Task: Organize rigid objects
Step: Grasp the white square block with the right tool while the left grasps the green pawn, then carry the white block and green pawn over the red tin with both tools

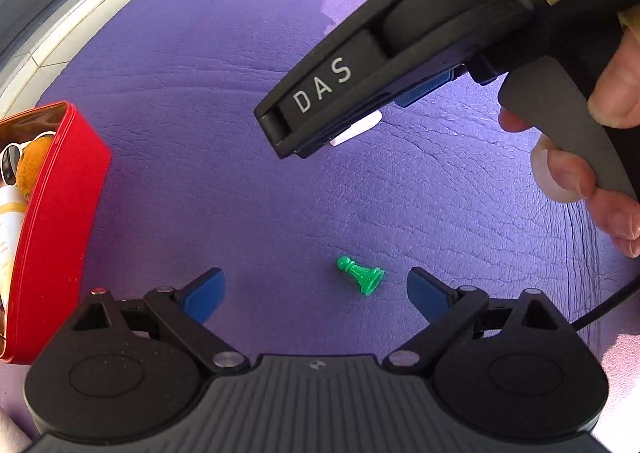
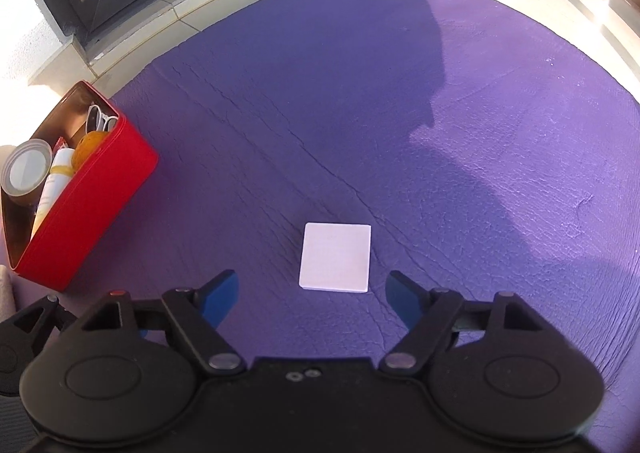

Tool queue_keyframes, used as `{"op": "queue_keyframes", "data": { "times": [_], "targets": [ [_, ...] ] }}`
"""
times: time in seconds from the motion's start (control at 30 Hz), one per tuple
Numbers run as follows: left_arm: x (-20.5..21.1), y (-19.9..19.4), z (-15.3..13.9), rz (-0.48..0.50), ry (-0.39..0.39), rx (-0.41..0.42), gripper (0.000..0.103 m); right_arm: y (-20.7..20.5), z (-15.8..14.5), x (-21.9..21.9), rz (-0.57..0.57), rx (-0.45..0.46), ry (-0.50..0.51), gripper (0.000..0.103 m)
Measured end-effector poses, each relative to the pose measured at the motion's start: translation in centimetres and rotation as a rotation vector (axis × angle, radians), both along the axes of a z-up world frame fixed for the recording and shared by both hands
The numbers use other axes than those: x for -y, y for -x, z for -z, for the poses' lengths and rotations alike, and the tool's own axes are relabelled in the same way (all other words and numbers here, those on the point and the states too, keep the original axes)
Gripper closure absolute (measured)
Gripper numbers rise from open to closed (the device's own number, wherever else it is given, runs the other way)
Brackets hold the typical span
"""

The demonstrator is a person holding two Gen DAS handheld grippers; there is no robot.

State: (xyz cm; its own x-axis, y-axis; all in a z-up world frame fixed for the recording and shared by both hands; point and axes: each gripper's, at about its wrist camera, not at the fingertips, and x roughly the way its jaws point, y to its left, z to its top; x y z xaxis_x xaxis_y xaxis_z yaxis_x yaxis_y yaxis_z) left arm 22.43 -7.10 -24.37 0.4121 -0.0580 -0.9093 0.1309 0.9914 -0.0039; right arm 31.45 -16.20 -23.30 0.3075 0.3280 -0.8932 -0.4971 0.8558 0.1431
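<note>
Now reaching, by the look of it, for two loose items at once, both waiting on the purple leather-textured mat [image 2: 500, 125]. Hovering the left gripper [image 1: 316, 293] low over a green pawn [image 1: 361, 275], jaws spread wide with nothing between the blue pads [image 1: 202, 299]; lying tipped on its side, that pawn, round head pointing left and flared base right, nearer the right pad than the left and touching neither. Poising the right gripper [image 2: 312, 299] just short of a white rectangular tile [image 2: 335, 257], jaws likewise released and empty, the tile's near edge sitting just ahead of the fingertips, roughly centred in the gap. Judging the step in hand as the approach before a pick, with the red tin box [image 2: 98, 195] at the mat's left edge as the likely destination (already holding sunglasses, an orange fruit, a white tube and a roll of tape). Calling, next, for easing each gripper further forward and down until the pads bracket their targets, then closing. Looking small, smooth and hard, the pawn, glossy plastic, liable to roll or squirt out if pinched on the tapered body rather than squarely. Looking thin and flat, the tile, matte white with clean corners, lying flush on the mat, so probably needing an edge-on pinch across its width rather than a grab from above.
</note>
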Motion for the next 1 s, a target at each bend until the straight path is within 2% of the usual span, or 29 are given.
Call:
{"op": "queue_keyframes", "data": {
  "times": [0.2,0.27,0.43,0.47,0.53,0.63,0.7,1.0],
  "targets": [
    [0.8,0.3,0.8,0.035,-0.030,0.018,0.008,-0.7,0.8,0.0,0.013,-0.004,0.022,0.042],
    [1.2,0.5,0.6,0.058,-0.028,0.034,0.015,-0.9,1.0,0.0,0.019,-0.006,0.023,0.047],
    [2.9,0.9,0.1,0.122,-0.018,0.053,0.050,-0.7,1.2,-0.1,0.005,0.010,0.037,0.054],
    [2.9,0.9,0.0,0.120,-0.010,0.047,0.052,-0.7,1.2,-0.1,0.005,0.012,0.039,0.056],
    [2.6,0.6,-0.1,0.099,0.010,0.038,0.063,-0.6,1.2,-0.1,0.004,0.014,0.041,0.062],
    [1.7,0.2,-0.2,0.072,0.026,0.032,0.076,-0.5,1.4,-0.4,0.003,0.022,0.043,0.062],
    [1.1,0.1,-0.2,0.067,0.035,0.031,0.079,-0.4,1.3,-0.4,0.000,0.027,0.044,0.062],
    [-1.5,-0.9,-0.5,0.024,0.067,-0.011,0.079,1.0,-0.2,1.2,0.013,0.029,0.021,0.063]
  ]
}}
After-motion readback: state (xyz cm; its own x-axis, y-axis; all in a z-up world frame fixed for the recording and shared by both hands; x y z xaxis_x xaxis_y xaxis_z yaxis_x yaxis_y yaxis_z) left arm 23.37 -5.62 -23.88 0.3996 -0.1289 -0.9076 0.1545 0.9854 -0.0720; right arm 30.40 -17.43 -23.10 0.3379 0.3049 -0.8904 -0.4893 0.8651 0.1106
